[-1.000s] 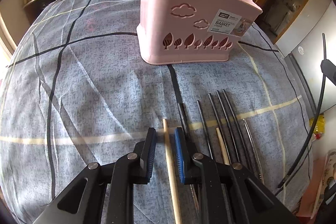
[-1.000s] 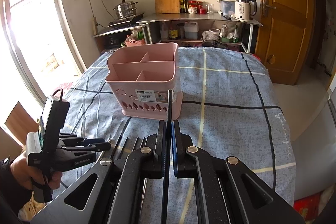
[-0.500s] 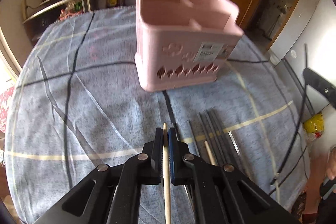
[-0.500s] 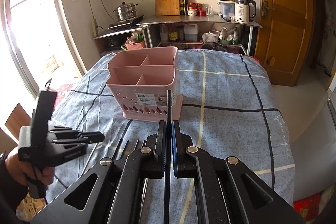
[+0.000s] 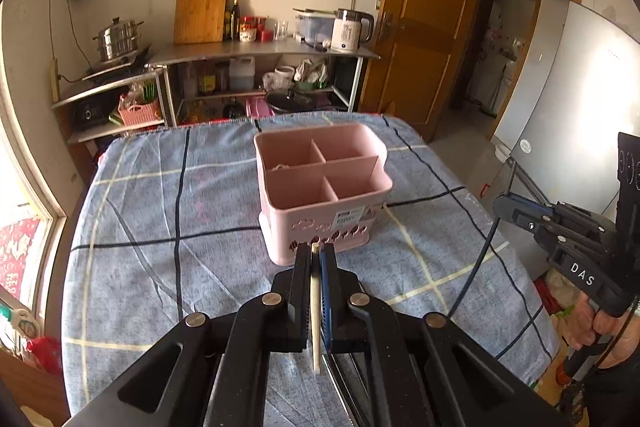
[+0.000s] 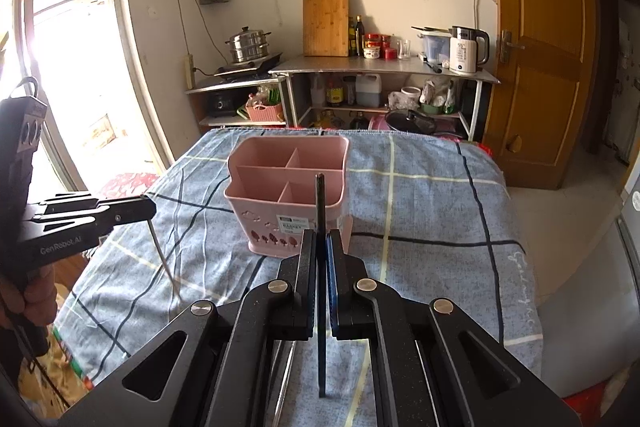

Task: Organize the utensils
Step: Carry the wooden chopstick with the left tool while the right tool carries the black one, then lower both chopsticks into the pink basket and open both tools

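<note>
A pink divided utensil basket [image 5: 320,183] stands on the blue checked tablecloth [image 5: 160,219]; it also shows in the right wrist view [image 6: 286,187]. My left gripper [image 5: 315,259] is shut on a pale wooden chopstick [image 5: 315,307], held above the table in front of the basket. My right gripper [image 6: 322,247] is shut on a black chopstick [image 6: 320,203] whose tip points at the basket. The right gripper shows at the right of the left wrist view [image 5: 560,227], and the left gripper at the left of the right wrist view [image 6: 100,215]. More utensils [image 6: 286,367] lie under my right gripper.
A metal shelf [image 6: 380,71] with a kettle [image 6: 466,49], cutting board and bottles stands behind the table. A wooden door [image 6: 540,47] is at the back right, a window at the left. A fridge [image 5: 568,107] stands to the right of the table.
My left gripper shut on the wooden chopstick and lifted it off the cloth, so the basket's open top now shows. My right gripper, holding the black chopstick, rose slightly.
</note>
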